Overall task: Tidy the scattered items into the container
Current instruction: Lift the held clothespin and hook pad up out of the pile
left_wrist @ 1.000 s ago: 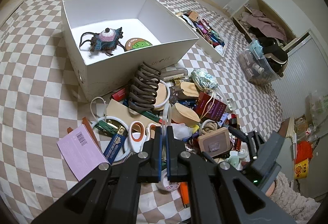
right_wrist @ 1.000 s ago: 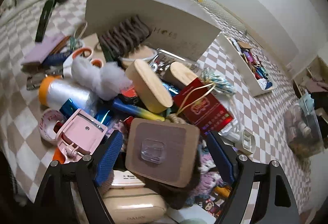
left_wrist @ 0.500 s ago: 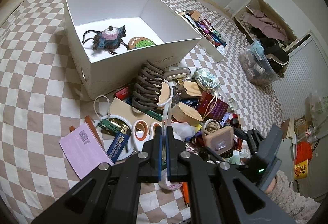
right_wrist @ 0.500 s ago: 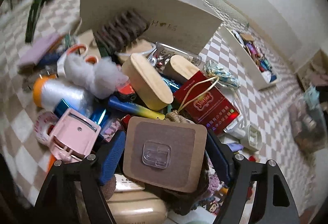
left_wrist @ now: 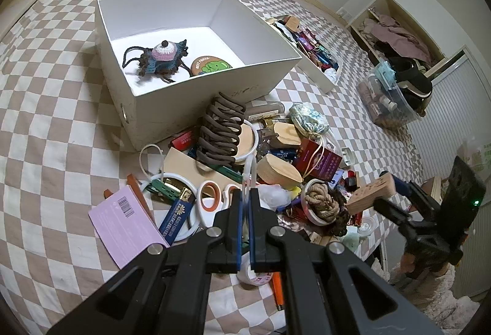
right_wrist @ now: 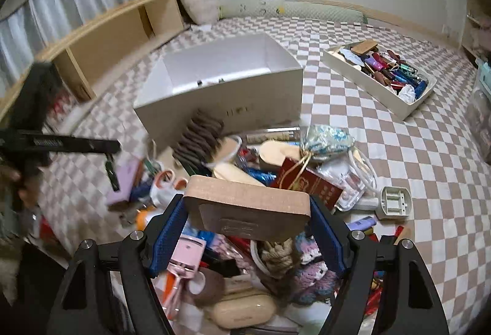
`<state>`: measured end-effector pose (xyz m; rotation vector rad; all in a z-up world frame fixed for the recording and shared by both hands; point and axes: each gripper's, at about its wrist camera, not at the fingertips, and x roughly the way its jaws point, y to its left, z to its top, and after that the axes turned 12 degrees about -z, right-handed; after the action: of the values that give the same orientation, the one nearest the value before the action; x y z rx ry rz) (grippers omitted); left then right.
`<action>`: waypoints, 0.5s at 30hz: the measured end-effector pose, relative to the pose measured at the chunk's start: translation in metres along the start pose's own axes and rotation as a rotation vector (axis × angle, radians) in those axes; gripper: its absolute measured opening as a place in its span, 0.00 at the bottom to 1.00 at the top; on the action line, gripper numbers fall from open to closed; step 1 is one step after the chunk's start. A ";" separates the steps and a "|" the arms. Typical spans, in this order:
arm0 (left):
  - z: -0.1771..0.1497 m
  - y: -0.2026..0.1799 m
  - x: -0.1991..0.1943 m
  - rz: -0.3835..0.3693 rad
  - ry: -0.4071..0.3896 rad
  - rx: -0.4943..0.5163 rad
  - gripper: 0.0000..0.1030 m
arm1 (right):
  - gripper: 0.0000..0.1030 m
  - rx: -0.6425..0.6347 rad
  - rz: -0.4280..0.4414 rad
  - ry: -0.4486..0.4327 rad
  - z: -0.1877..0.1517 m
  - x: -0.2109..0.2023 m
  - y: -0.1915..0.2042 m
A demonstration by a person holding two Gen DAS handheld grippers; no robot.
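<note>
While the heap of odds and ends (left_wrist: pixel 264 169) lies against the near wall of the white box (left_wrist: pixel 214 95) on the checkered bed cover (left_wrist: pixel 55 135), the right gripper (right_wrist: pixel 247 212) has a wooden block (right_wrist: pixel 245 206) pinched across its width between the blue pads (right_wrist: pixel 168 230), one pad flat on each short end; a sensible hold, since the broad faces give the fingers nothing to close around. Block is clear of the pile, tilted, a clear plastic hook plate on its underside. From the left wrist view the same block (left_wrist: pixel 373 195) shows beside the pile's right edge, well apart from the box. Left gripper (left_wrist: pixel 244 230) hangs over the pile's near edge with fingers pressed together; a thin white loop rises from between the tips, though whether it is nipped or merely behind them I cannot tell. Inside the box: a crocheted toy (left_wrist: pixel 159 60) and a round green-print badge (left_wrist: pixel 211 66), both toward the near wall, most of the floor bare (plenty of room). A second, shallow tray (right_wrist: pixel 380 80) of small things sits toward the bed's far right. Likely next: carry the block over the near wall and release it.
</note>
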<state>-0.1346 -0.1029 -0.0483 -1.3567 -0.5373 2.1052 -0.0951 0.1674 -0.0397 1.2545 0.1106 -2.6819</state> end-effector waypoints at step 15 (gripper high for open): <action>0.018 -0.028 -0.011 -0.025 -0.033 0.032 0.04 | 0.76 0.088 0.052 0.034 -0.005 0.015 -0.015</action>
<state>-0.1409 -0.0896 -0.0165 -1.2926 -0.5291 2.1110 -0.1039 0.1813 -0.0545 1.3103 -0.0353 -2.6483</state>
